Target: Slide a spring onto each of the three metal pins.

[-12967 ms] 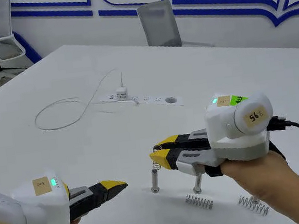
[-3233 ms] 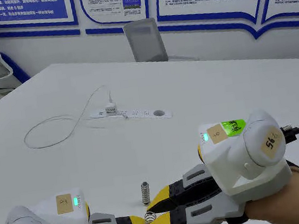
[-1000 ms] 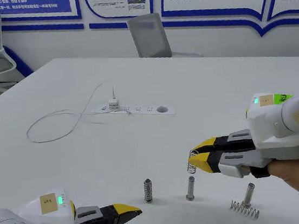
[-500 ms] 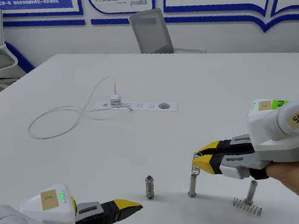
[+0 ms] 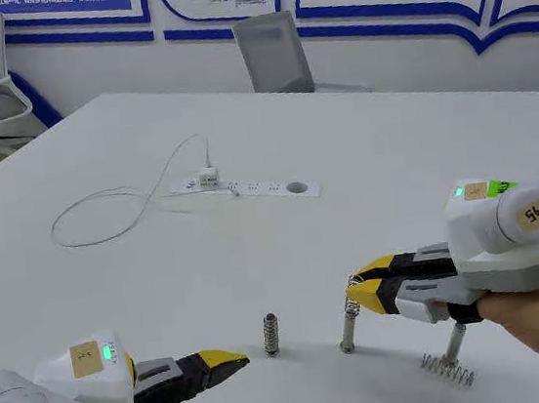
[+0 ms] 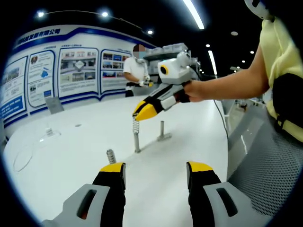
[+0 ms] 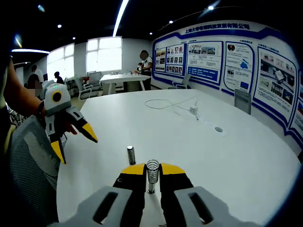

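Shiny metal pin [image 5: 347,331] & wire spring [image 5: 352,301]; tabletop [image 5: 160,274] smooth, matt white.

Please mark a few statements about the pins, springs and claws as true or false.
1. The right claw grips a spring at the top of the middle pin. True.
2. The left claw is shut on a spring. False: it is open and empty.
3. A second spring already sits on the left pin. True.
4. The last spring is on its pin. False: it lies on the table at the foot of the right pin.
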A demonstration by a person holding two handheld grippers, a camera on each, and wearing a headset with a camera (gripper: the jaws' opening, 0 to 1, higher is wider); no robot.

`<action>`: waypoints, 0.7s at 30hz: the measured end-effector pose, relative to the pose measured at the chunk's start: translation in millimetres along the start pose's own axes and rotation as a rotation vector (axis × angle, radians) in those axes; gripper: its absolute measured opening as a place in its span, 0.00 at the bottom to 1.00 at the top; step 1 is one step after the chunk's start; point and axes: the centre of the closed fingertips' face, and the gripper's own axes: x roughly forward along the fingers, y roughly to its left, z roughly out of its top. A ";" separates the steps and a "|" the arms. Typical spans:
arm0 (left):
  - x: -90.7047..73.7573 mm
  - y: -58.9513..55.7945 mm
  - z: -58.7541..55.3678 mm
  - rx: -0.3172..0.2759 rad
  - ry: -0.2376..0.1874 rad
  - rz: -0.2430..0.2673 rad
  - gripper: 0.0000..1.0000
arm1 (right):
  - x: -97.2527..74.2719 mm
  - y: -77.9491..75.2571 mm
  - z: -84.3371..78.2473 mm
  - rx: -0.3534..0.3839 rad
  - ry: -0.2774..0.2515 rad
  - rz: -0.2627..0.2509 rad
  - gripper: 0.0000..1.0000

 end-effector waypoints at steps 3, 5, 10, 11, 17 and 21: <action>-0.3 0.9 0.7 -0.007 -0.006 0.006 0.58 | 0.5 0.2 -0.9 0.003 0.000 0.000 0.12; -0.4 1.5 1.6 -0.015 -0.012 0.011 0.62 | 1.2 0.3 -2.2 0.006 0.003 0.001 0.12; -1.6 4.3 1.8 -0.022 -0.018 0.026 0.68 | 3.3 -0.4 -4.5 0.012 0.005 0.002 0.12; -1.7 4.8 2.0 -0.024 -0.020 0.028 0.69 | 3.5 -0.6 -5.1 0.012 0.007 0.002 0.12; -2.4 7.6 2.3 -0.032 -0.023 0.039 0.73 | 6.1 -0.7 -9.0 0.019 0.012 0.004 0.12; -2.5 7.8 2.2 -0.032 -0.022 0.041 0.74 | 8.2 -0.6 -12.6 0.023 0.017 0.007 0.12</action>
